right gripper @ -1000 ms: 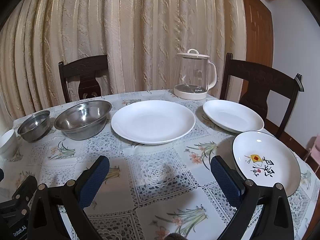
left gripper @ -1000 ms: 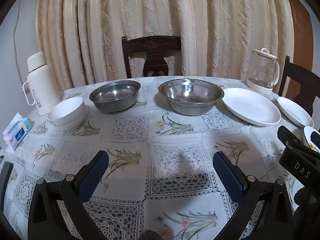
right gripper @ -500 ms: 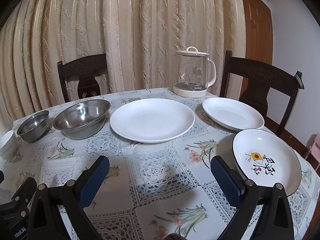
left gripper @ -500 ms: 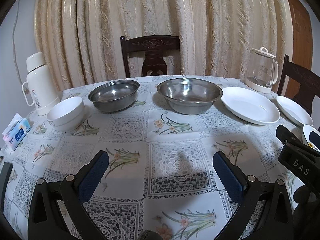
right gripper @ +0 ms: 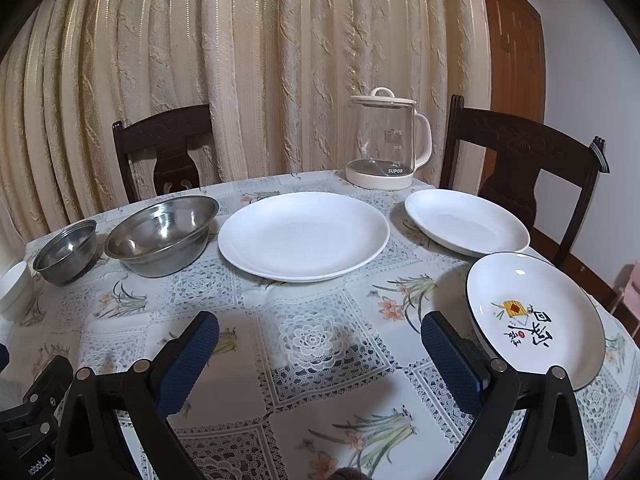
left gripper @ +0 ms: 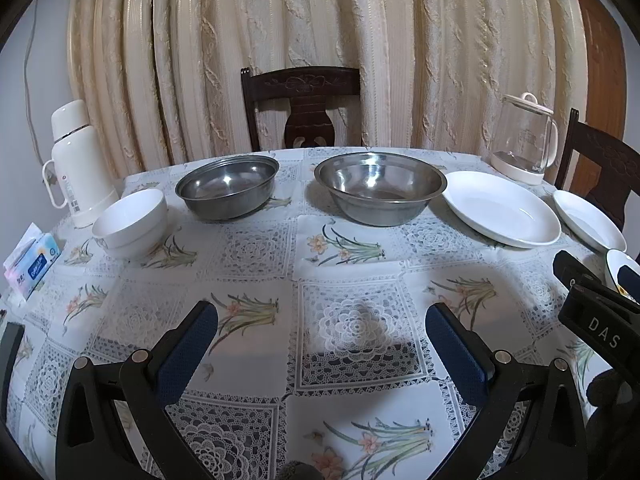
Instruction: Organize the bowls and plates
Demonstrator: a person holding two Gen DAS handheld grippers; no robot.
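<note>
Both grippers have eased slightly back from the table. Left view: the left gripper (left gripper: 322, 326), spread wide and empty, faces two steel bowls (left gripper: 380, 186). Right view: the right gripper (right gripper: 320, 338), likewise empty, hovers beside the painted plate (right gripper: 536, 316), apparently poised for stacking.

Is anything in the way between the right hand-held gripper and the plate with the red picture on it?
Nothing visible. The right hand-held gripper is open over bare tablecloth, and the decorated plate lies just beside its right finger, with no dish between them.
</note>
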